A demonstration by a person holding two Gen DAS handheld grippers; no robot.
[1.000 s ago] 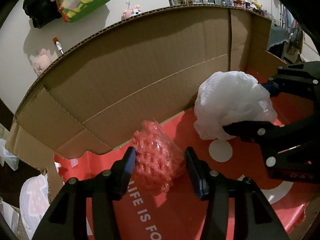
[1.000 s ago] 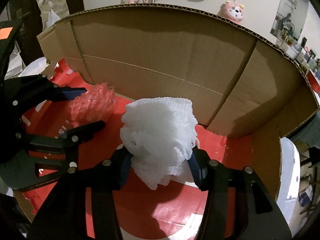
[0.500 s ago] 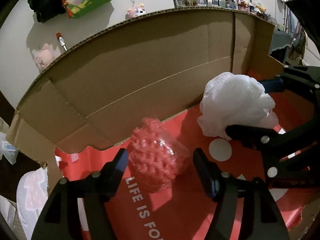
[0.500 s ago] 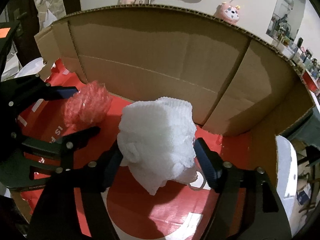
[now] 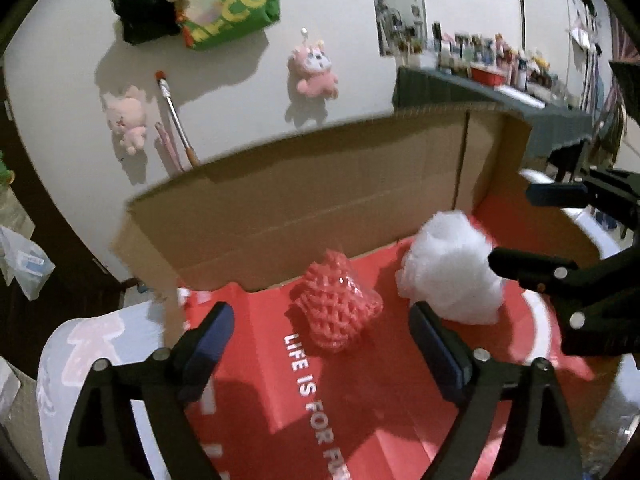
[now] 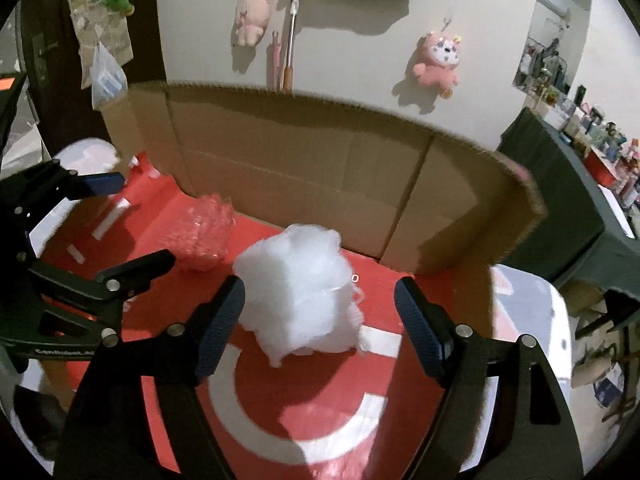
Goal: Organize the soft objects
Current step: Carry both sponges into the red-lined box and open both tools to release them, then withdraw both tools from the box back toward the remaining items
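Both grippers hang over the box floor, jaws opening and gripping nothing. The left gripper (image 5: 320,344) stands wide, the crumpled red foam-net bundle (image 5: 338,306) lying just ahead between its fingers, untouched. The right gripper (image 6: 320,320) frames the fluffy white mesh puff (image 6: 298,300), pads clear of it. Both bundles sit on the red printed liner (image 5: 360,400), side by side, near the brown cardboard back wall (image 5: 320,184). There's open room above and toward the cameras.

Pink plush toy (image 5: 316,70) hangs on wall; green bag (image 5: 234,4) up-left of it, paintbrush (image 5: 176,118) and paler pink plush (image 5: 126,118) left, cluttered shelf (image 5: 492,66) right.
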